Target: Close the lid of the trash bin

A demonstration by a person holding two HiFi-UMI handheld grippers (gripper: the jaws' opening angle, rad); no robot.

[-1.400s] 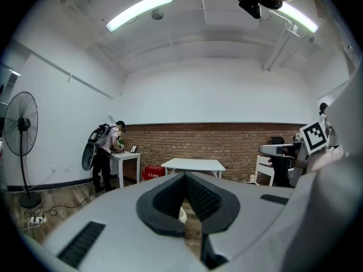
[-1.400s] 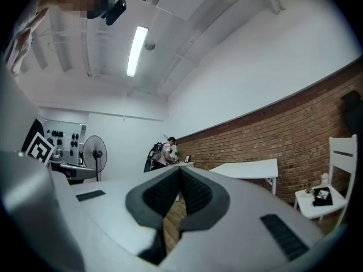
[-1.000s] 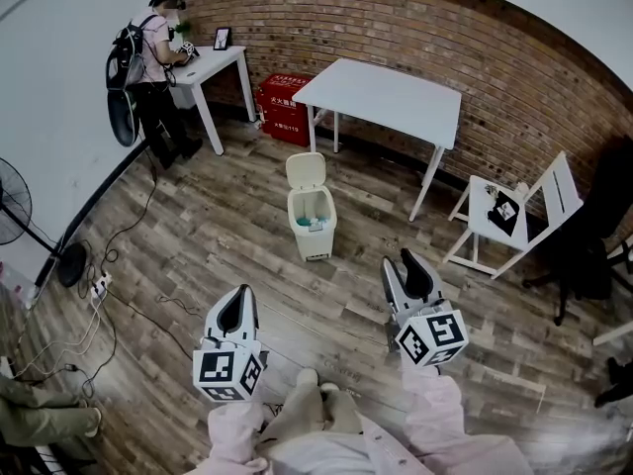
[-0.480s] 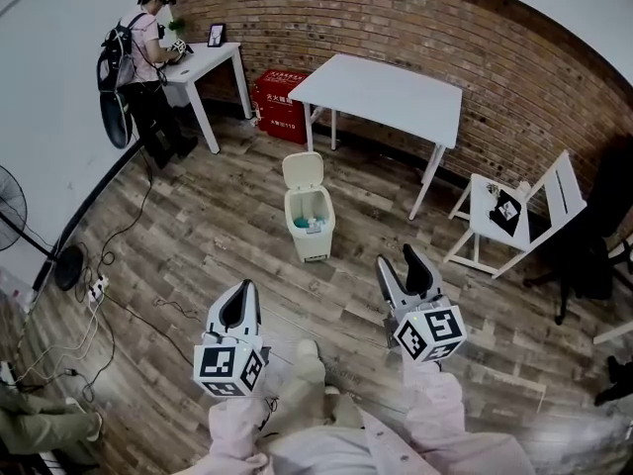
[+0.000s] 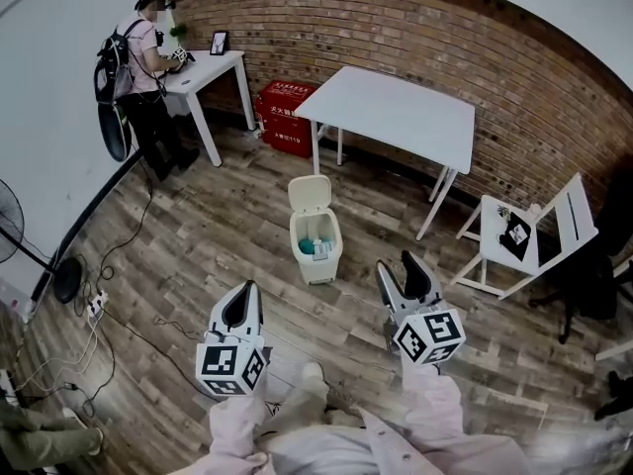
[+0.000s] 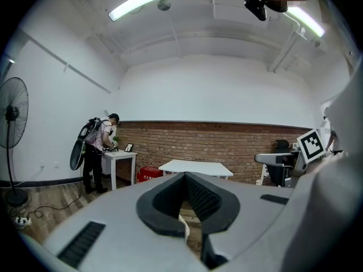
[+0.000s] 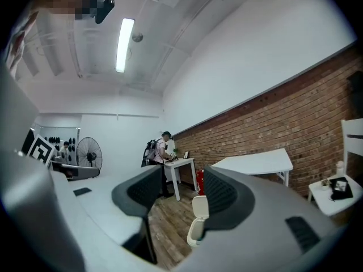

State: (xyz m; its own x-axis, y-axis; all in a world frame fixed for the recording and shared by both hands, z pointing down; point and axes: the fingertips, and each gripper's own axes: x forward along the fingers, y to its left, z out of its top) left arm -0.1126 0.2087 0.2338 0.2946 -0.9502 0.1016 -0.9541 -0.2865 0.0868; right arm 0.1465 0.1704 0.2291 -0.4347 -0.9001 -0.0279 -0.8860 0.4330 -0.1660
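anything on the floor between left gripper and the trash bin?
Nothing. In the head view, only bare wooden floor runs from the left gripper to the trash bin, whose lid stands open.

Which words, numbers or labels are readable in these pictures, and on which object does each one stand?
On the red rectangular box: white print, too small to read.
On the left gripper and the right gripper: black-and-white square patterns only, no letters.
On the black item lying on the white folding chair: a pale patch, unreadable.
No text can be quoted.
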